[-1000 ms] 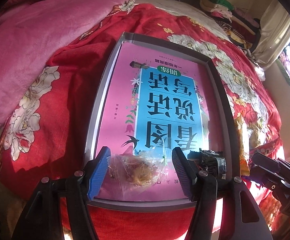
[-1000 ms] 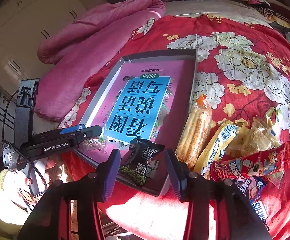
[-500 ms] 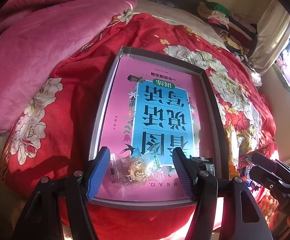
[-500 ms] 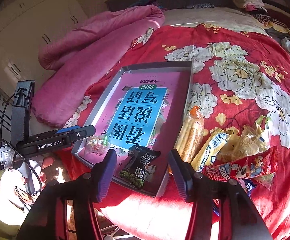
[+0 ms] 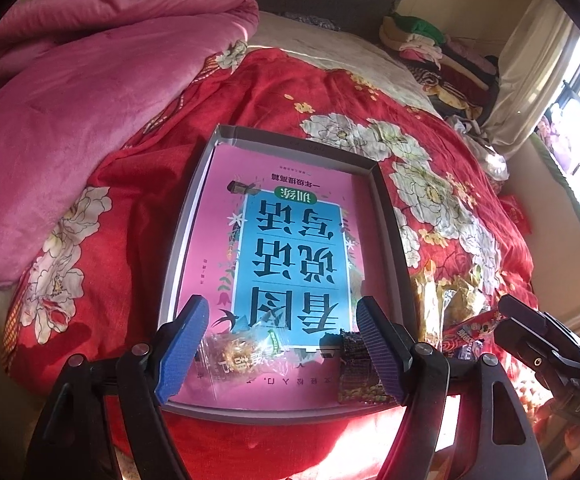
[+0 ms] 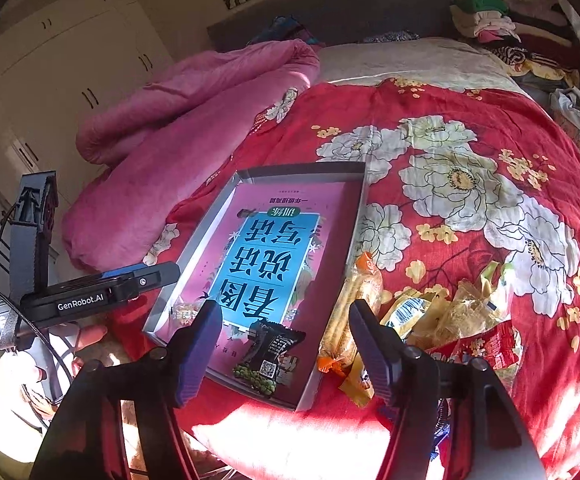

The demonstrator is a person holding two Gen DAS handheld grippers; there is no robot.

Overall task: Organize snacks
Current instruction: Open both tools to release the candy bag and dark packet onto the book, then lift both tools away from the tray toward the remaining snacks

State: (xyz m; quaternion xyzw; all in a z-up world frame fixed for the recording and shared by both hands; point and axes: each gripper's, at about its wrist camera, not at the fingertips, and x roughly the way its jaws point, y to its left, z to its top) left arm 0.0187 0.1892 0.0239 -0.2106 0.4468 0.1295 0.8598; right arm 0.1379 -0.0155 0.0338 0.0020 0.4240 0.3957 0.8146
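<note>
A shallow grey tray point(image 5: 394, 240) lies on the red flowered bedspread with a pink and blue book point(image 5: 290, 256) flat inside it. A clear bag of yellow snacks point(image 5: 245, 350) rests on the book at the tray's near left corner. A black snack packet point(image 6: 273, 354) rests at the near right corner. My left gripper point(image 5: 279, 312) hovers above the clear bag, jaws opening, pads touching nothing. My right gripper point(image 6: 285, 312) hovers over the black packet, jaws also opening, and holds nothing.
A heap of snack packets point(image 6: 442, 320) lies on the bedspread right of the tray, a long orange corn packet point(image 6: 354, 304) closest to its wall. A pink quilt point(image 5: 89, 120) is bunched to the left. Folded clothes point(image 6: 490, 20) sit at the headboard.
Both grippers have lifted and pulled back from the tray, and both pairs of jaws stand wider. The clear bag and the black packet stay lying in the tray.
</note>
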